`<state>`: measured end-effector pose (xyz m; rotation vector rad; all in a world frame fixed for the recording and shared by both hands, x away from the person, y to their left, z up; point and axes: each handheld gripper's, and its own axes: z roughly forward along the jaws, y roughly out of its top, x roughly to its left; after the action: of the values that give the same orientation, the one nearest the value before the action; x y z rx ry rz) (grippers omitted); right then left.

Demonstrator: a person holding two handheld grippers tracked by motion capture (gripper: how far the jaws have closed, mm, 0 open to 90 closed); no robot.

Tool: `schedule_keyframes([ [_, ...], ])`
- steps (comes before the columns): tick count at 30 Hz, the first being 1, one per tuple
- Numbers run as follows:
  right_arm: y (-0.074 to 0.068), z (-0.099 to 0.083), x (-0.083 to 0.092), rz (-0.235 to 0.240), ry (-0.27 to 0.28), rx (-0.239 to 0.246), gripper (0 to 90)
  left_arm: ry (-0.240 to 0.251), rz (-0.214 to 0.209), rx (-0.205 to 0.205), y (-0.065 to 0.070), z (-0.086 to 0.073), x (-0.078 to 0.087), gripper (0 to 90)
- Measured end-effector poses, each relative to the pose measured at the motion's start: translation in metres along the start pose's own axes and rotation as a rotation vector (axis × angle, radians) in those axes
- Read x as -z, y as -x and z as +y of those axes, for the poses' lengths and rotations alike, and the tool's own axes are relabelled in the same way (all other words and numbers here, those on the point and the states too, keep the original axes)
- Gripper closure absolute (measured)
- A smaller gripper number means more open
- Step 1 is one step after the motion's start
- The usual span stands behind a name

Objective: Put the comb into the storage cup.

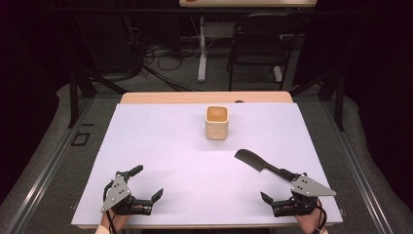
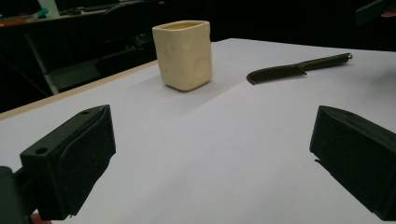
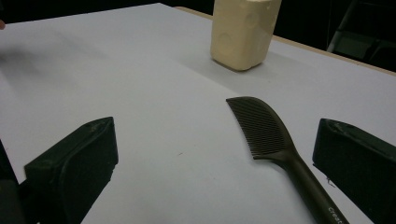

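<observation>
A cream square cup point(image 1: 216, 122) stands upright on the white sheet point(image 1: 160, 146), past the middle of the table. A black comb point(image 1: 257, 162) lies flat to its right and nearer me, teeth end toward the cup. My left gripper point(image 1: 148, 182) rests open near the front left edge, nothing between its jaws; from it the cup point(image 2: 184, 53) and comb point(image 2: 289, 71) lie far ahead. My right gripper point(image 1: 277, 186) stands open at the front right. The comb point(image 3: 266, 126) lies between its jaws, nearer the right one, untouched by the pads, with the cup point(image 3: 243, 32) beyond.
The table's wooden far edge point(image 1: 204, 97) shows beyond the sheet. Behind the table are a black chair point(image 1: 258, 44), a white post point(image 1: 202, 48) and cables on the floor. Metal rails run along both sides of the table.
</observation>
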<state>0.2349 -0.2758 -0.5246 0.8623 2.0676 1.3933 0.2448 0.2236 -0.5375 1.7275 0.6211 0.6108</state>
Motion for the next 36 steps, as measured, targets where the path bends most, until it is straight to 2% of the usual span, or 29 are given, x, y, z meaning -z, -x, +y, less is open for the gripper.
schedule_keyframes([
  [10,0.002,0.008,0.000,0.001,-0.018,0.007,0.0,0.005,0.000,-0.003,-0.001,0.001,-0.001,0.4],
  [22,0.011,0.014,-0.011,0.015,-0.112,-0.002,0.0,0.000,-0.011,-0.008,0.000,0.002,-0.002,0.4],
  [29,0.015,0.015,-0.014,0.029,-0.136,-0.015,0.0,-0.004,-0.015,-0.015,0.000,0.002,-0.004,0.4],
  [36,0.013,0.019,-0.022,0.042,-0.186,0.016,0.0,-0.010,-0.014,-0.019,0.000,0.002,-0.002,0.4],
])
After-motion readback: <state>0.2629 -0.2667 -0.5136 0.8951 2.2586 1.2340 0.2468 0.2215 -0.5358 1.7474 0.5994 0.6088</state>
